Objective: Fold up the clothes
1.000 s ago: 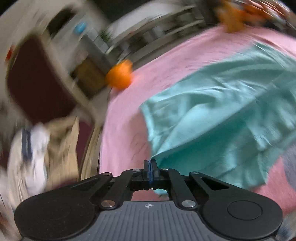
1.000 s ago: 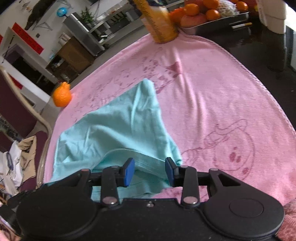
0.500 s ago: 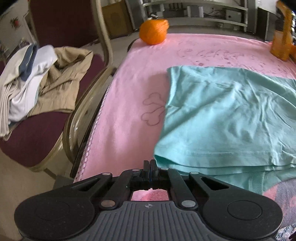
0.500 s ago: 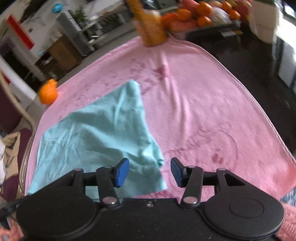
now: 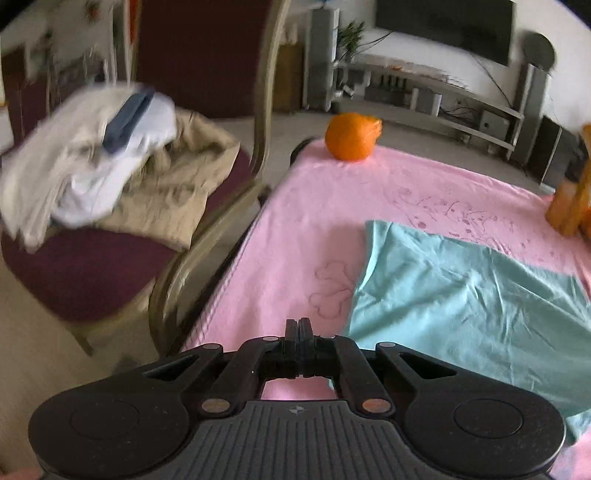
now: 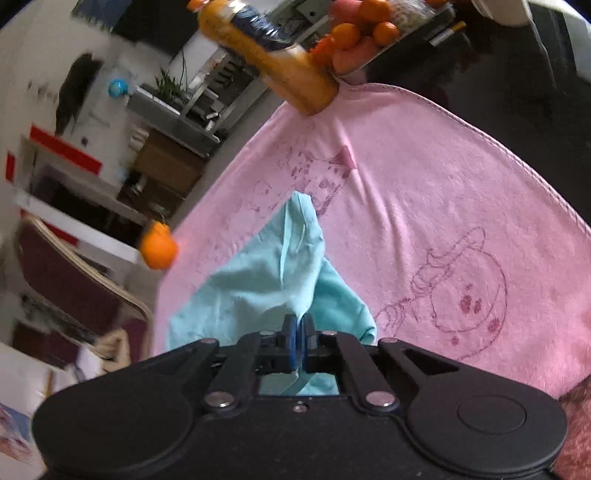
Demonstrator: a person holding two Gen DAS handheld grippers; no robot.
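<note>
teal garment (image 5: 469, 295): a light teal piece of clothing lying on the pink towel (image 5: 314, 206), wrinkled, its near left corner just beside the left gripper's closed tips; in the right wrist view (image 6: 273, 273) it is bunched and lifted into a ridge that runs from the jaws up to a peak.
left gripper (image 5: 299, 328): jaws pressed together with no cloth seen between them; it sits over bare pink towel, just left of the garment's edge.
right gripper (image 6: 298, 328): blue pads pressed together and pinching a fold of the teal garment; cloth shows both in front of and behind the pads.
pink towel: spread over a dark table (image 6: 517, 85), printed with faint reddish cartoon outlines, among them a bone shape near the left gripper and a round creature near the right.
orange (image 5: 351, 136): resting on the far left corner of the towel, well apart from the garment; in the right wrist view (image 6: 159, 249) it appears at the towel's left edge.
orange bottle (image 6: 269, 59): standing at the far edge of the towel, with a dark label.
tray of fruit (image 6: 369, 33): behind the bottle, on the dark table, piled with oranges.
chair (image 5: 207, 122): dark red seat and pale frame, just beside the table's left side.
pile of clothes (image 5: 110, 162): beige, white and a blue strip, heaped on the chair seat, blurred.
</note>
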